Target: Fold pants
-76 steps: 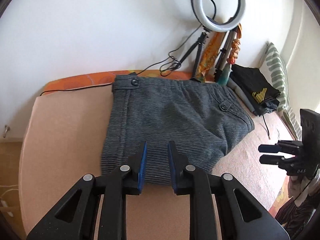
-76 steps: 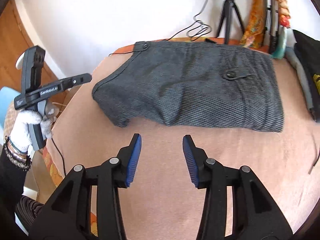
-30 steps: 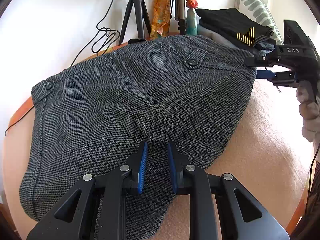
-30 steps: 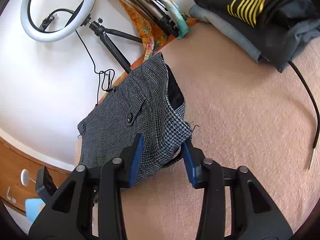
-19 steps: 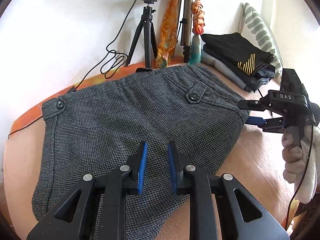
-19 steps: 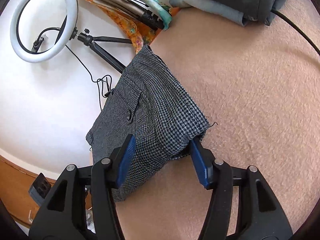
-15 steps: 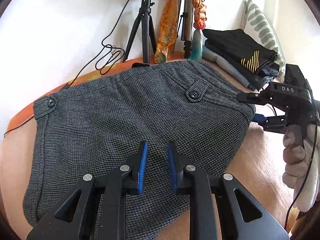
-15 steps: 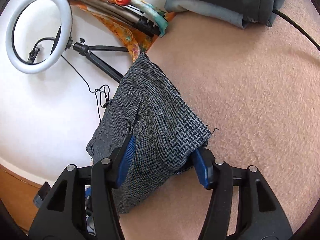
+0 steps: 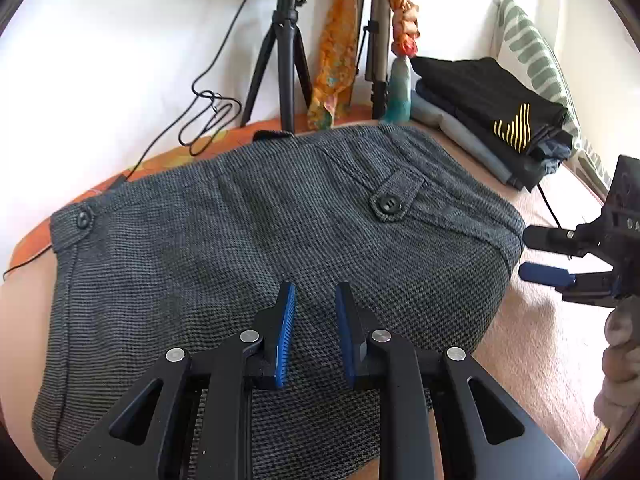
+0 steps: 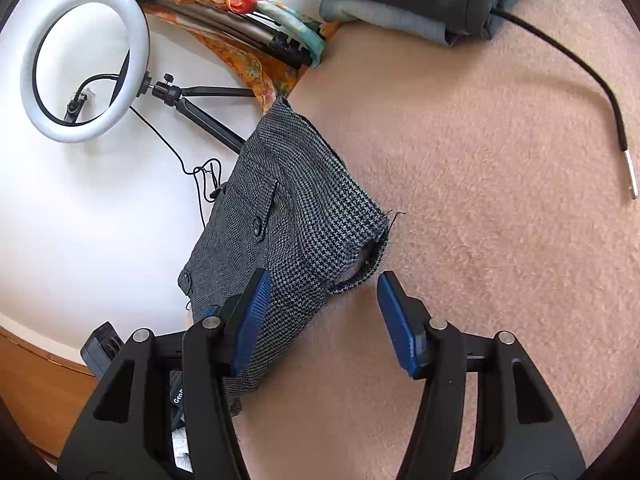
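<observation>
The grey houndstooth pants (image 9: 260, 248) lie folded on the pink blanket (image 9: 532, 344), waistband toward the wall. My left gripper (image 9: 314, 324) hovers over the near part of the pants, its jaws a narrow gap apart with no cloth between them. My right gripper (image 10: 320, 320) is open at the right end of the pants (image 10: 292, 208), level with the hem corner, holding nothing. It also shows in the left wrist view (image 9: 548, 256) just off the pants' right edge.
A ring light on a tripod (image 10: 80, 64), a second stand and an orange scarf (image 9: 332, 56) stand along the white wall. A stack of folded dark clothes (image 9: 492, 108) and a striped pillow (image 9: 532, 52) sit at the right. A black cable (image 10: 600, 80) lies on the blanket.
My right gripper had the hem corner between its jaws, then opened and drew back slightly. My left gripper moved in over the pants from the near edge, its gap unchanged.
</observation>
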The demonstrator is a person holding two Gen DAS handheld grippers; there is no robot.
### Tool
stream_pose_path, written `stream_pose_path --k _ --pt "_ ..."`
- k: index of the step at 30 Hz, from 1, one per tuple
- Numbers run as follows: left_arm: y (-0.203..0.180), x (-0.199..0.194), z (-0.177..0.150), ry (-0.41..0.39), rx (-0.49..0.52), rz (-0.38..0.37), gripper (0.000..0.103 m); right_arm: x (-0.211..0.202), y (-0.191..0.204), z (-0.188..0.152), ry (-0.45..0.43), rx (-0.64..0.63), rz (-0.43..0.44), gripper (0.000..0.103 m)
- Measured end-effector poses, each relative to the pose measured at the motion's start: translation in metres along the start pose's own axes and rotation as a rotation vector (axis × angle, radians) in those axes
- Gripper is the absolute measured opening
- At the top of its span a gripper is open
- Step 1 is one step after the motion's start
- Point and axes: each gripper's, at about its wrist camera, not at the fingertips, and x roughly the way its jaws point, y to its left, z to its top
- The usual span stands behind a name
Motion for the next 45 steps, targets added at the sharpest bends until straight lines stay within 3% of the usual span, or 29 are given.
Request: stream_pose_path --k 3,8,9,10,11,14,18,22,25,29,35,42,45 --pt "0.009 -0.002 0.003 -0.019 -0.038 0.003 0.019 0.016 0.000 0.003 0.009 0.016 0.014 0.058" --pt "0.006 0.017 -0.007 0.050 -0.010 0.027 0.019 0.032 0.009 0.017 -0.033 0.008 -0.010 0.057" --pt "0.004 0.020 -0.010 0.060 -0.002 0.029 0.019 0.035 0.011 0.018 -0.037 0.002 -0.017 0.052" --pt "0.002 0.023 -0.013 0.061 0.008 0.038 0.019 0.037 0.015 0.019 -0.038 -0.016 -0.034 0.036" --pt "0.000 0.023 -0.016 0.050 0.020 0.050 0.019 0.037 0.021 0.019 -0.044 -0.047 -0.059 0.027" --pt "-0.004 0.020 -0.018 0.036 0.040 0.075 0.019 0.031 0.043 0.018 -0.075 -0.162 -0.089 0.019" --pt "0.000 -0.001 -0.019 0.006 0.015 0.067 0.019 0.020 0.079 0.013 -0.104 -0.312 -0.124 0.017" --pt "0.003 -0.024 -0.032 -0.026 0.035 0.108 0.021 0.013 0.113 0.007 -0.117 -0.434 -0.145 0.016" --pt "0.017 -0.013 -0.046 0.062 -0.039 0.042 0.022 0.013 0.137 -0.002 -0.126 -0.527 -0.165 0.016" --pt "0.030 -0.028 -0.050 0.065 -0.069 0.003 0.022 0.012 0.167 -0.018 -0.125 -0.638 -0.187 0.016" --pt "0.084 -0.114 -0.040 -0.121 -0.215 -0.022 0.022 0.021 0.211 -0.043 -0.110 -0.796 -0.212 0.015" --pt "0.173 -0.183 -0.054 -0.259 -0.395 0.091 0.022 0.047 0.264 -0.088 -0.072 -1.005 -0.238 0.015" --pt "0.212 -0.198 -0.065 -0.293 -0.506 0.102 0.022 0.066 0.282 -0.110 -0.038 -1.068 -0.233 0.015"
